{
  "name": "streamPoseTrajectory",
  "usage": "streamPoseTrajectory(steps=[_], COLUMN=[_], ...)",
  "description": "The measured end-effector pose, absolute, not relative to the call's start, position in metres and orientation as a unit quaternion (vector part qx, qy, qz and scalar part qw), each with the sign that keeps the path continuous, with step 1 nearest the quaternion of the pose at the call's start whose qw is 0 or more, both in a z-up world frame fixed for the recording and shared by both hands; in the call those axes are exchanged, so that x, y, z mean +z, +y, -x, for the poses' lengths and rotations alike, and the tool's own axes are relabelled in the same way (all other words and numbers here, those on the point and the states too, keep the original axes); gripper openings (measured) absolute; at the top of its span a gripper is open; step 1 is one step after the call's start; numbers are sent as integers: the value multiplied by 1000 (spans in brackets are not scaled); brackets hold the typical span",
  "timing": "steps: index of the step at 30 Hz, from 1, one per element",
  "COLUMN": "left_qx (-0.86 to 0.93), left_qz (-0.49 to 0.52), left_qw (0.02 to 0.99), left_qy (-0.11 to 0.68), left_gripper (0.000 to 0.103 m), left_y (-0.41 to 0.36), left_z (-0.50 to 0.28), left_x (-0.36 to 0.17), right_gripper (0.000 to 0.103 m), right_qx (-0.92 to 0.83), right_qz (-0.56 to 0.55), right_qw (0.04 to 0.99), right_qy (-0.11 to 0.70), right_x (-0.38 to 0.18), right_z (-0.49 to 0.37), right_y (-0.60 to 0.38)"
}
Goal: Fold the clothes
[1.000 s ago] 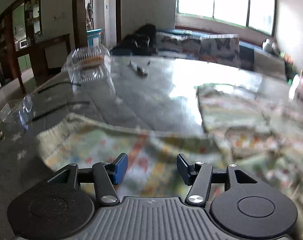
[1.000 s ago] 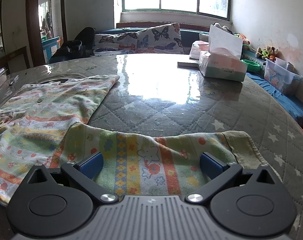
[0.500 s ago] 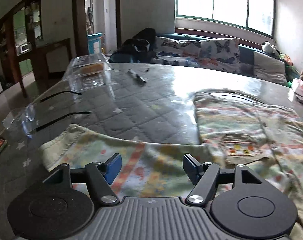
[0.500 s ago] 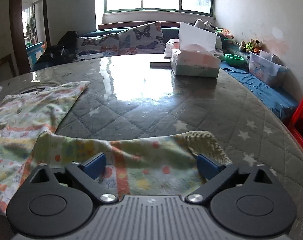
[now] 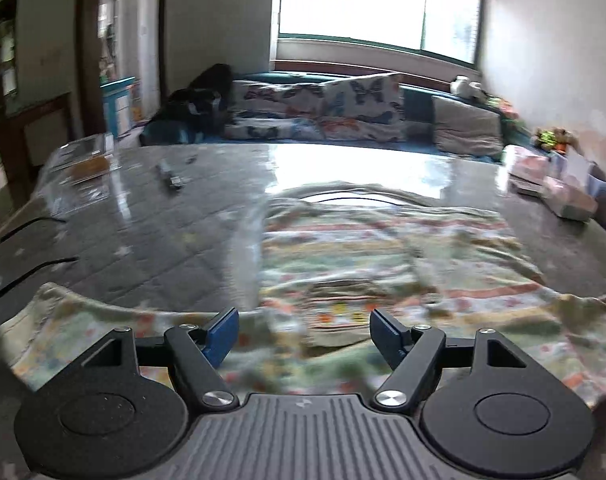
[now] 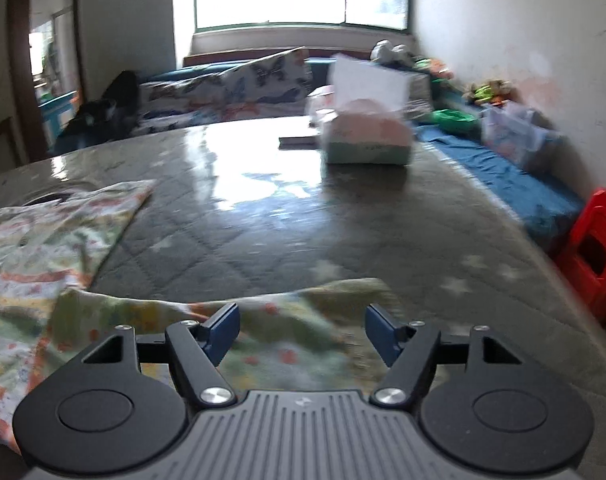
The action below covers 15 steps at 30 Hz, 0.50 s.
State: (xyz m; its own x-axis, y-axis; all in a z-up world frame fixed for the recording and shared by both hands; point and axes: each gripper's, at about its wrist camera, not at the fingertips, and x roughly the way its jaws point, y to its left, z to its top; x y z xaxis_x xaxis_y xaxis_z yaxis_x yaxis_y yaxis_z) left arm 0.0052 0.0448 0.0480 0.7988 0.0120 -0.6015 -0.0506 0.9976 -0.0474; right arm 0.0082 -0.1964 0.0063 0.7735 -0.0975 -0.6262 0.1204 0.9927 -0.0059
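A pale patterned garment [image 5: 383, 256] with striped and floral print lies spread on the glossy quilted table [image 5: 175, 224]. My left gripper [image 5: 303, 330] is open, jaws wide apart, low over the garment's near part, by its left sleeve [image 5: 83, 320]. The same garment shows in the right wrist view [image 6: 55, 248], its right sleeve [image 6: 295, 320] reaching toward the table's right side. My right gripper [image 6: 302, 330] is open over that sleeve. Neither holds cloth.
A clear plastic box [image 5: 83, 160] and a small dark object [image 5: 169, 172] lie far left. A tissue box [image 6: 367, 136] stands far right, a flat dark item [image 6: 297, 141] beside it. A red stool [image 6: 595, 248] stands beyond the right table edge. A sofa lines the back wall.
Both views have swung right. The left gripper now faces the garment's body and has opened wider. The right gripper has narrowed somewhat and sits nearer the sleeve's end.
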Motion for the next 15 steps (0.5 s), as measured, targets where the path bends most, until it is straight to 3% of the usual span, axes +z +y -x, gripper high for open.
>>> streamPoseTrajectory(steps=[9,15], left_qx=[-43,-61], left_qz=[17,14], left_qw=[946,945], left_qy=[321,320], left_gripper=[86,92], left_y=[3,-13], left_z=[-12,-11], left_x=[48,48], right_gripper=[70,58], right_qx=[-99,-92], right_qz=[-34,-55], right_qw=[936,934], right_qy=[337,340], right_x=[4,-4], right_z=[25,26], right_y=[-229,-229])
